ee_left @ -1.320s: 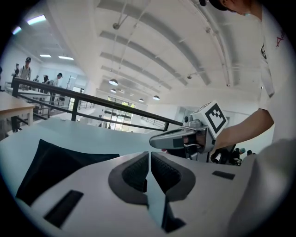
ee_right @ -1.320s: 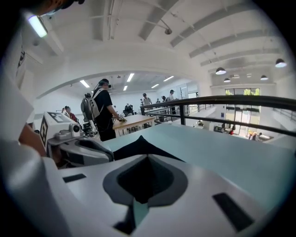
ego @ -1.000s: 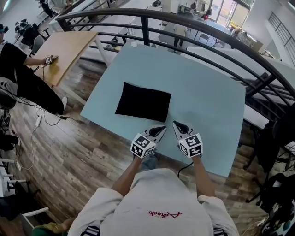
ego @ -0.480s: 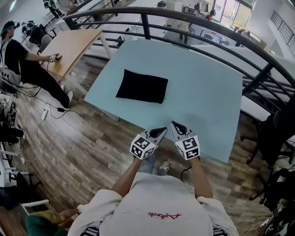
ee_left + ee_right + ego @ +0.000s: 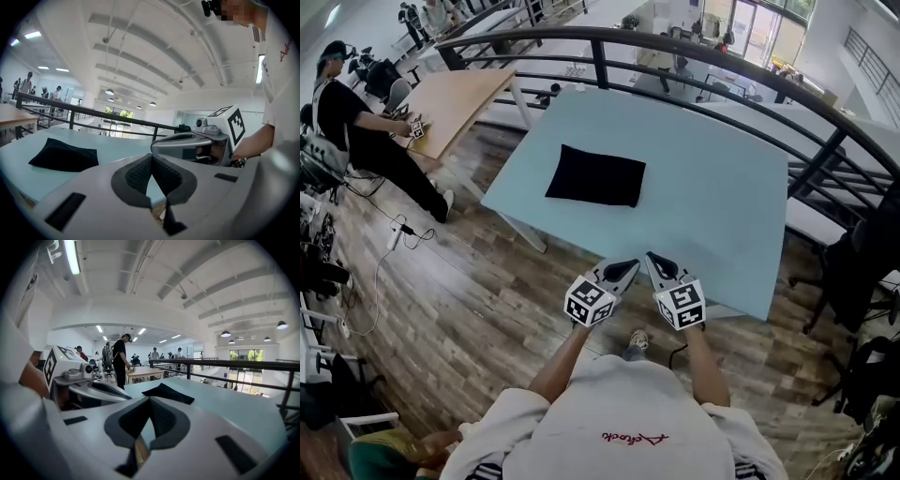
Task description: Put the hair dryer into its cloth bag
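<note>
Hair dryer: not in any view, so I can't place it. Table (image 5: 712, 216), pale blue, fills the middle of the head view. The only thing on it is the cloth bag (image 5: 596, 175), black, lying flat toward the far left side, and it looks empty. I can't tell which edge is the mouth. Left gripper (image 5: 628, 267) and right gripper (image 5: 654, 262) sit side by side at the table's near edge, well apart from the bag, tips aimed roughly at it. Both have their jaws fully together with nothing between them, per their own views.

Risks, my read:
- No dryer in sight means nothing to load, so the task stalls until it's found.
- The bag is thin fabric flat on a smooth top. A pinch could catch both layers and hold the mouth shut, or just slide the bag along.
- Grabbing the wrong edge wastes the attempt.
- The jaws must part before approach or they'll only shove cloth.
</note>
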`<state>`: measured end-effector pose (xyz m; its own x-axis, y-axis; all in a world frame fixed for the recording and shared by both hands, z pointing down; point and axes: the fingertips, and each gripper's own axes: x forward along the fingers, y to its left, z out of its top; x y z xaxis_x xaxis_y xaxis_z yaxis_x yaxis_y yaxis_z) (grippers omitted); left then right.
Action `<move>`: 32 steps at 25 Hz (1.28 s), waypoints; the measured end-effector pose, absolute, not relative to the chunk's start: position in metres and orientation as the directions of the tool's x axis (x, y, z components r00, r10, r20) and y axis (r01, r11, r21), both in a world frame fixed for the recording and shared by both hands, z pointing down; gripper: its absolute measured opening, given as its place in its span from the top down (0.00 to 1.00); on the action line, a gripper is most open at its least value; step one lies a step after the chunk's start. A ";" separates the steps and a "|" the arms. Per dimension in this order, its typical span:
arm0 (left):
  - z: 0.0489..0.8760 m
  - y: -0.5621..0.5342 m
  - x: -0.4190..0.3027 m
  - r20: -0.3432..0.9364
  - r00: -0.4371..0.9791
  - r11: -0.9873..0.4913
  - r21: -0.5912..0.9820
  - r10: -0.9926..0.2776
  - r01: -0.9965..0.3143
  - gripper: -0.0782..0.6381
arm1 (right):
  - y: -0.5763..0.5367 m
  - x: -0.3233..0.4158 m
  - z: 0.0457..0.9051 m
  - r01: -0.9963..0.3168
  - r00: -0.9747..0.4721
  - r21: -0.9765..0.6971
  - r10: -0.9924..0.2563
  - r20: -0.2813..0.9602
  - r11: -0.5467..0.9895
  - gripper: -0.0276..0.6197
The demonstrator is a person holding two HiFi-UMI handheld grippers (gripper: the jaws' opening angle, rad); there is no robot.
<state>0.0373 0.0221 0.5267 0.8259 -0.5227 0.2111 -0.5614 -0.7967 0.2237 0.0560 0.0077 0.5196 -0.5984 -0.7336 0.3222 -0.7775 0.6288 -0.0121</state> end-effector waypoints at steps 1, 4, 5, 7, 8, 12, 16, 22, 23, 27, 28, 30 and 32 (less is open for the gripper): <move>0.525 0.028 0.031 0.205 0.826 -0.797 0.224 -0.524 -0.561 0.88 | 0.014 0.051 0.518 -0.776 -0.601 -0.013 -0.732 0.320 0.631 0.93; 0.524 0.048 0.004 0.195 0.823 -0.790 0.233 -0.534 -0.567 0.88 | 0.035 0.027 0.513 -0.771 -0.607 -0.018 -0.727 0.319 0.636 0.93; 0.525 0.056 -0.007 0.193 0.821 -0.785 0.239 -0.538 -0.571 0.88 | 0.042 0.019 0.513 -0.772 -0.606 -0.018 -0.728 0.322 0.635 0.93; 0.526 0.069 -0.028 0.188 0.818 -0.778 0.252 -0.544 -0.576 0.88 | 0.058 0.003 0.513 -0.778 -0.598 -0.019 -0.733 0.324 0.627 0.93; 0.527 0.076 -0.038 0.186 0.816 -0.775 0.255 -0.547 -0.578 0.88 | 0.065 -0.004 0.514 -0.783 -0.594 -0.019 -0.737 0.323 0.622 0.93; 0.528 0.097 -0.070 0.180 0.811 -0.768 0.260 -0.557 -0.586 0.88 | 0.092 -0.025 0.518 -0.800 -0.574 -0.024 -0.751 0.326 0.600 0.93; 0.528 0.120 -0.084 0.179 0.815 -0.772 0.263 -0.551 -0.579 0.88 | 0.117 -0.032 0.520 -0.821 -0.548 -0.031 -0.771 0.325 0.570 0.93; 0.523 0.138 -0.111 0.170 0.805 -0.768 0.241 -0.568 -0.593 0.88 | 0.146 -0.022 0.517 -0.863 -0.483 -0.014 -0.817 0.315 0.505 0.93; 0.521 0.139 -0.117 0.165 0.800 -0.764 0.237 -0.577 -0.600 0.88 | 0.149 -0.016 0.515 -0.871 -0.469 -0.010 -0.826 0.313 0.491 0.93; 0.516 0.145 -0.139 0.169 0.774 -0.748 0.197 -0.611 -0.634 0.88 | 0.161 0.002 0.508 -0.900 -0.417 -0.001 -0.859 0.298 0.437 0.93; 0.515 0.147 -0.142 0.172 0.769 -0.745 0.189 -0.616 -0.640 0.88 | 0.164 0.006 0.506 -0.906 -0.405 0.000 -0.866 0.294 0.424 0.93; 0.514 0.152 -0.148 0.172 0.759 -0.737 0.183 -0.628 -0.651 0.88 | 0.168 0.014 0.502 -0.917 -0.383 -0.003 -0.879 0.285 0.399 0.93; 0.515 0.157 -0.154 0.172 0.747 -0.725 0.182 -0.642 -0.665 0.88 | 0.171 0.018 0.500 -0.924 -0.369 -0.009 -0.886 0.280 0.382 0.93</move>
